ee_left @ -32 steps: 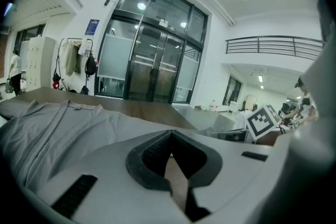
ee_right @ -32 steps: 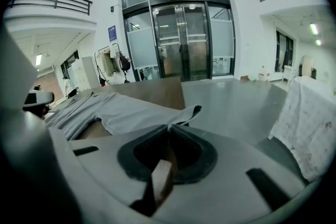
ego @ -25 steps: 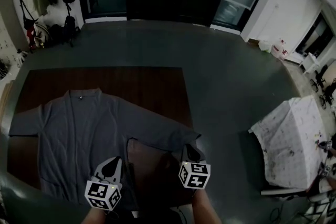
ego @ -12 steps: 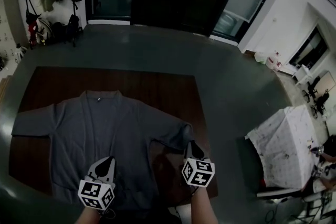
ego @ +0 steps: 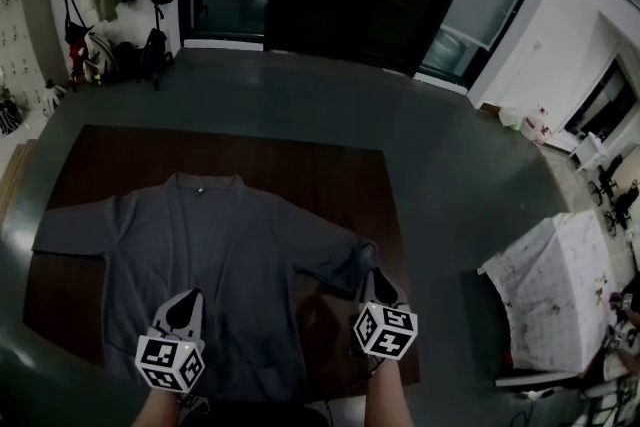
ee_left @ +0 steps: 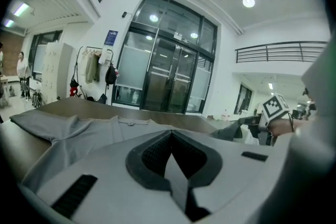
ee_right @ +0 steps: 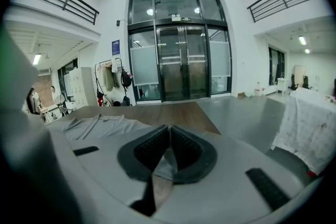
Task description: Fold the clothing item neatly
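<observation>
left gripper point(ego: 186, 305): jaws together, grey sliver between, likely the hem | right gripper point(ego: 373, 277): clamped on sleeve cuff point(ego: 352, 260) | grey cardigan point(ego: 210, 245): flat on table point(ego: 320, 170), collar far, body left of held cuff

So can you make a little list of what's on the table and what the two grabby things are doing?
thing: grey shirt, spread open and flat
where: brown table
left gripper: jaws shut, at the near hem
right gripper: jaws shut on the end of a sleeve
folded yet: no
</observation>
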Demonstrator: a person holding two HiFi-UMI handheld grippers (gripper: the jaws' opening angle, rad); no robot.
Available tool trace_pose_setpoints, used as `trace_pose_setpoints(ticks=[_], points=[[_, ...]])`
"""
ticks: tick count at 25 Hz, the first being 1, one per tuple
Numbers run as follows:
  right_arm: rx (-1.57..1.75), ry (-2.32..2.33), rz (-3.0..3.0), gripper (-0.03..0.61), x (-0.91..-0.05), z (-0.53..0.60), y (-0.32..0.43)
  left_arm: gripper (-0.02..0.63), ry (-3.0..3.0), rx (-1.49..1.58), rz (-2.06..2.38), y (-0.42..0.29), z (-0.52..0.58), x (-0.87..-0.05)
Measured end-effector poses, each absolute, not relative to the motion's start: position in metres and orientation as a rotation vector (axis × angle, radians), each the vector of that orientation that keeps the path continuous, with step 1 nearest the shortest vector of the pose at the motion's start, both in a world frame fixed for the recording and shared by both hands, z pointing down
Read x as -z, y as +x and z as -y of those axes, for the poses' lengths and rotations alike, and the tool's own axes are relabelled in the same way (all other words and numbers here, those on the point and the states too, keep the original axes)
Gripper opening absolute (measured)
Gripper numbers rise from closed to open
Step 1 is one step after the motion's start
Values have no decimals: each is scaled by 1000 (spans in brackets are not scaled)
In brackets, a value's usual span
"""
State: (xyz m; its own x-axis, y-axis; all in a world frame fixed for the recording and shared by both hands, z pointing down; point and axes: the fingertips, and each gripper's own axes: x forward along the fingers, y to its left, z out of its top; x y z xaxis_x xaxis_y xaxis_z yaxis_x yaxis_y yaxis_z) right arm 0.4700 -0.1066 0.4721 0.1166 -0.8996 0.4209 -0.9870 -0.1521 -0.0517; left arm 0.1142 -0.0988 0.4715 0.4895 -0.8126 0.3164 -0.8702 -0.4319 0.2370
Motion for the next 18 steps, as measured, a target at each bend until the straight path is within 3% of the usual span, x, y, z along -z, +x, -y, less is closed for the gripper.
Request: trace_pose_setpoints(ticks=[9, 18], points=[[-505, 2131, 1915, 11, -457, 130, 452, 9, 2368, -142, 1538, 72, 119, -434], [-383, 2129, 2116, 11, -380, 179, 329, 9, 2372, -54, 1539, -30, 144, -425]])
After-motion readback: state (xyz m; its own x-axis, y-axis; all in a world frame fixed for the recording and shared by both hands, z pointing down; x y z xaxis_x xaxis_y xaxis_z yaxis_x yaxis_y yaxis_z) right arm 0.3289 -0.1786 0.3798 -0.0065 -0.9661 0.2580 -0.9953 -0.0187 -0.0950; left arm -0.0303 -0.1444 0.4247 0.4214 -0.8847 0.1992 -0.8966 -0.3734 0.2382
